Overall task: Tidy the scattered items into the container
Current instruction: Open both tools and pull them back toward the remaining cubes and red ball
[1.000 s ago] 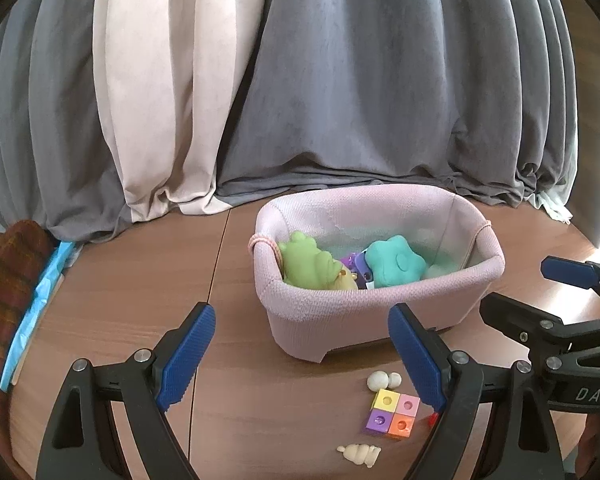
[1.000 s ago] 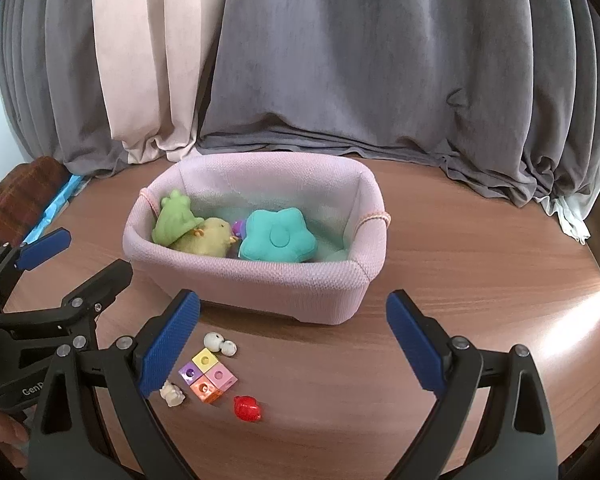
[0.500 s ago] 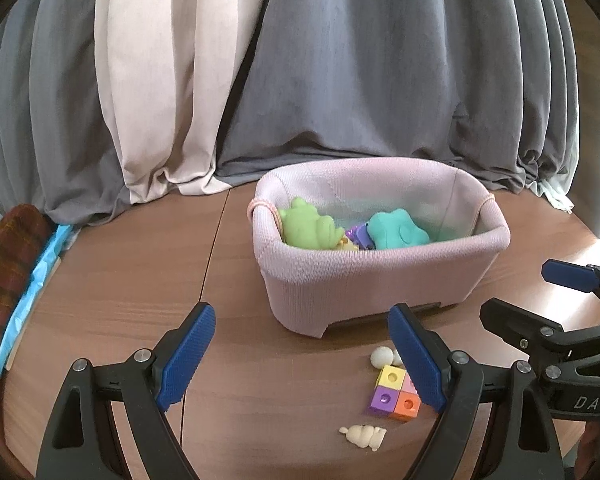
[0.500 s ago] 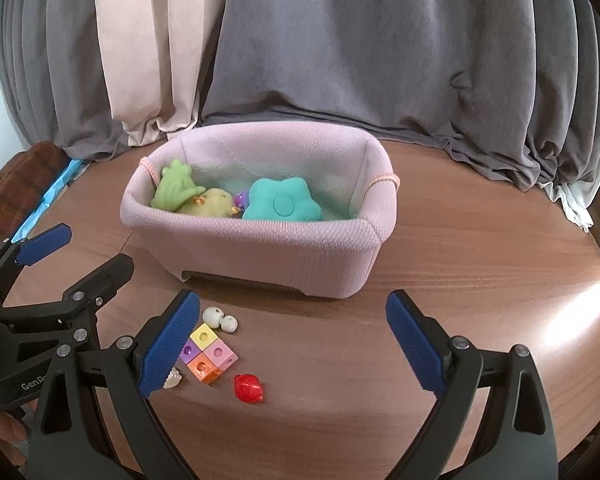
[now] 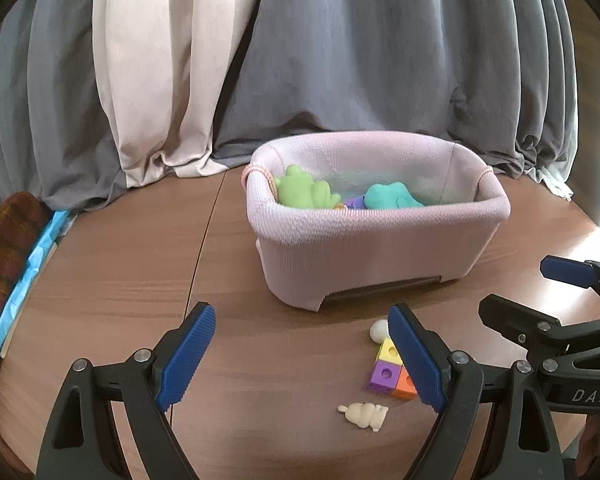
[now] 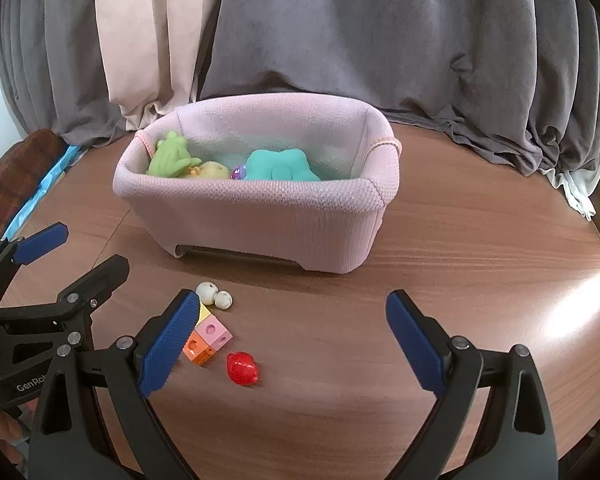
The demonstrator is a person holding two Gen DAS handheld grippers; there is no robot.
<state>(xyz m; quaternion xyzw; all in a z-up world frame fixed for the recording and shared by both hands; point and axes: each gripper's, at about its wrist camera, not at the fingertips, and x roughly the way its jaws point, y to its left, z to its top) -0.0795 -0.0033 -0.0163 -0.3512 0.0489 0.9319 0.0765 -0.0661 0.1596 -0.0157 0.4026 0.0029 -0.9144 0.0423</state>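
On a round wooden surface, a pink fabric basket sits in front of grey and cream curtains; every place below is given relative to this basket. Far to its left, at the surface's edge, lies a dark plaid cloth beside a blue strip. In front of the basket and to the left, the left claw hovers over bare wood, its blue pads spread wide apart with nothing between them. Inside the basket, from left to right, rest a green frog toy, a yellow chick toy, a small purple piece and a teal flower toy. Just in front of the basket, near its left half, lie two cream beads, touching each other. Nearer the cameras sits a block of coloured cubes, with a cream ridged figure in front of it and a red bead just to its right. In front of the basket's right half, the right claw also stands wide apart and empty.
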